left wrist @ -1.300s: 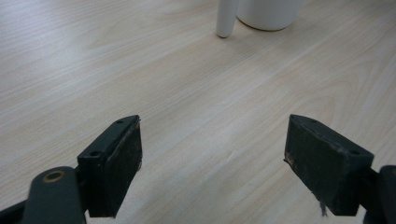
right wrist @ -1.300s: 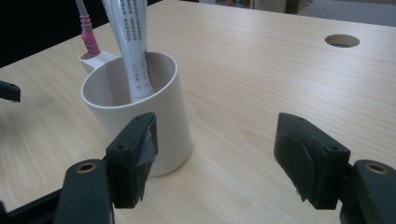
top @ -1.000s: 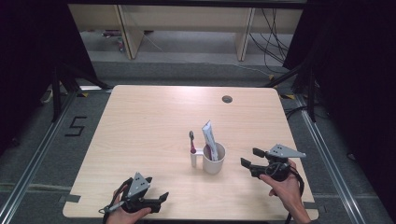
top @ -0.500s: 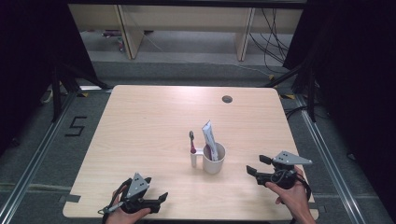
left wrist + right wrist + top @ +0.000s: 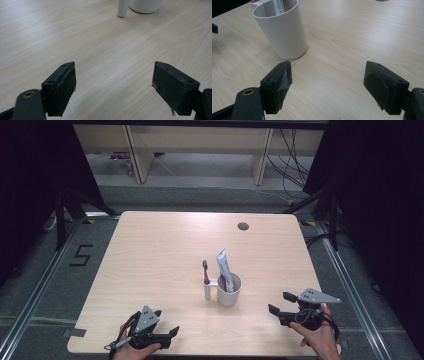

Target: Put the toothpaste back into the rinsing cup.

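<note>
Open tabletop (image 5: pixel 165 250) (mid-table cup (image 5: pixel 229 290) aside)

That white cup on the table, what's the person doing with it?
Nothing is being held right now. A person has a gripper in each hand near the table's front edge. The white cup stands in the middle with a toothpaste tube inside and a toothbrush upright in a holder beside it. The right gripper, its jaws just opened wide, has drawn back from the cup. The left gripper waits open.
</note>
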The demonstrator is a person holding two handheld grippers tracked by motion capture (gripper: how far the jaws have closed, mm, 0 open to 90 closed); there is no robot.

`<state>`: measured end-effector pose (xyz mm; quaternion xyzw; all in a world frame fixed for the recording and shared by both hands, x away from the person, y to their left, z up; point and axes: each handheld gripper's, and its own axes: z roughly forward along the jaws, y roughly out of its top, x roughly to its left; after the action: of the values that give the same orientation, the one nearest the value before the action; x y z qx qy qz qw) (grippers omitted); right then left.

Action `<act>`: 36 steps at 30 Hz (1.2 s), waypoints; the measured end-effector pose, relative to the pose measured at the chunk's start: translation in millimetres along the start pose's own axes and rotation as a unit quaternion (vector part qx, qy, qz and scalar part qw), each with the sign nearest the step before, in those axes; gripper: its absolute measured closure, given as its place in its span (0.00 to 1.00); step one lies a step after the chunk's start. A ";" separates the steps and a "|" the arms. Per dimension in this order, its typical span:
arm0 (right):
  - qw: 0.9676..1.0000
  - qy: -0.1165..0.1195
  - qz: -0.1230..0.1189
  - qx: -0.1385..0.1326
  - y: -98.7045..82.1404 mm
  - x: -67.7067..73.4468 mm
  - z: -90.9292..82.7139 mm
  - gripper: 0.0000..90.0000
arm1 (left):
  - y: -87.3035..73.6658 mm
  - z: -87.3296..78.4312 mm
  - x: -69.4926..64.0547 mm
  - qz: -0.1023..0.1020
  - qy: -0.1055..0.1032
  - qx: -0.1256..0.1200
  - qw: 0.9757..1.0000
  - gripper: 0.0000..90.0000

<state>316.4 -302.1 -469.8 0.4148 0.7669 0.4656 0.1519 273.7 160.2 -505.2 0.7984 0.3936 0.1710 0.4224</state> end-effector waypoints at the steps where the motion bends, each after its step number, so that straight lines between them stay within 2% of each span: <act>1: 1.000 -0.006 -0.016 -0.007 -0.5 -2.0 -0.2 0.26 | 0.0 0.0 0.1 0.001 0.000 0.000 1.000 0.21; 2: 1.000 -0.001 -0.002 -0.001 -1.6 -0.1 -1.0 0.26 | -0.1 0.3 -0.3 -0.001 -0.001 -0.002 1.000 0.21; 4: 1.000 -0.004 -0.017 0.001 -2.8 -1.5 -2.3 0.25 | -0.2 -0.1 0.0 0.000 -0.001 0.000 1.000 0.21; 5: 1.000 -0.001 -0.002 -0.002 -4.4 0.8 -1.5 0.25 | -0.4 -0.1 -0.4 -0.003 -0.001 0.000 1.000 0.21; 6: 1.000 -0.004 -0.019 0.001 -4.7 -1.0 -2.4 0.24 | -0.4 -0.1 -0.4 -0.002 -0.001 0.000 1.000 0.21; 7: 1.000 0.001 0.000 0.010 -5.8 1.8 -3.3 0.24 | -0.4 -0.2 -0.2 -0.001 0.001 0.001 1.000 0.21; 9: 1.000 -0.004 -0.018 0.008 -7.0 0.2 -3.6 0.22 | -0.3 -0.2 0.3 0.003 0.001 0.003 1.000 0.21; 10: 1.000 0.003 0.002 0.009 -8.4 3.3 -2.9 0.22 | -0.3 0.2 -0.2 0.002 0.000 0.002 1.000 0.21; 11: 1.000 -0.001 -0.015 0.016 -8.5 1.4 -4.2 0.21 | -0.5 0.8 -1.5 -0.006 -0.003 -0.005 1.000 0.21; 12: 1.000 0.000 -0.011 0.018 -9.7 2.6 -3.9 0.21 | -0.4 0.5 -1.2 -0.004 -0.003 -0.003 1.000 0.21; 13: 1.000 0.005 0.002 0.025 -10.8 4.9 -4.5 0.21 | -0.4 0.7 -1.6 -0.006 -0.003 -0.005 1.000 0.21; 14: 1.000 -0.003 -0.016 0.021 -11.4 3.0 -4.3 0.21 | -0.4 0.7 -1.6 -0.006 -0.003 -0.005 1.000 0.21; 15: 1.000 -0.001 -0.017 0.024 -12.3 3.0 -4.5 0.21 | -0.4 0.4 -1.1 -0.003 -0.002 -0.003 1.000 0.21; 16: 1.000 0.001 -0.009 0.027 -13.4 4.3 -5.0 0.21 | -0.4 0.8 -1.5 -0.006 -0.003 -0.005 1.000 0.21; 17: 0.999 0.000 -0.018 0.030 -13.6 3.1 -6.1 0.21 | -0.5 0.9 -1.5 -0.006 -0.003 -0.004 1.000 0.21; 18: 0.999 0.003 0.000 0.032 -14.9 5.4 -6.3 0.21 | -0.4 0.5 -1.0 -0.002 -0.002 -0.002 1.000 0.21; 20: 0.999 0.001 -0.001 0.033 -16.5 4.9 -7.2 0.21 | -0.5 0.8 -1.0 -0.002 -0.003 -0.002 1.000 0.21; 21: 0.999 -0.004 -0.013 0.030 -16.8 3.2 -8.2 0.21 | -0.5 0.6 -1.0 -0.001 -0.003 -0.001 1.000 0.21; 22: 0.999 0.003 -0.014 0.035 -17.6 2.3 -8.3 0.21 | -0.6 0.8 -1.0 -0.002 -0.002 -0.002 1.000 0.21; 25: 0.999 -0.003 -0.001 0.037 -20.9 4.5 -9.5 0.21 | -0.6 0.6 -1.0 -0.002 -0.002 -0.001 1.000 0.21; 26: 0.999 -0.005 -0.019 0.038 -21.2 2.5 -10.4 0.21 | -0.5 0.4 -0.8 0.000 -0.002 0.000 1.000 0.21; 28: 0.999 -0.004 -0.001 0.043 -23.5 5.7 -11.1 0.21 | -0.5 0.3 -0.8 0.000 -0.001 0.001 1.000 0.21; 29: 0.999 -0.004 -0.002 0.049 -24.1 5.8 -12.0 0.21 | -0.5 0.6 -1.1 -0.002 -0.001 -0.001 1.000 0.21; 30: 0.999 -0.005 -0.017 0.047 -24.6 3.9 -12.2 0.21 | -0.6 0.6 -1.2 -0.002 -0.001 -0.001 1.000 0.21; 32: 0.999 -0.001 -0.005 0.048 -26.8 6.1 -12.3 0.20 | -0.5 0.3 -0.8 0.000 -0.001 0.000 1.000 0.21; 34: 0.998 0.001 -0.020 0.052 -27.5 4.9 -13.7 0.20 | -0.5 0.4 -0.8 0.000 -0.001 0.001 1.000 0.21; 35: 0.998 0.000 -0.001 0.056 -28.8 7.7 -14.3 0.20 | -0.6 0.4 -0.9 0.000 -0.001 0.001 1.000 0.21; 36: 0.998 -0.002 -0.014 0.054 -29.1 6.4 -14.6 0.20 | -0.6 0.5 -0.9 0.000 -0.001 0.002 1.000 0.21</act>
<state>289.0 -312.2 -485.7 0.4128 0.7964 0.4202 0.1370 273.1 159.4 -505.8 0.7994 0.3933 0.1697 0.4214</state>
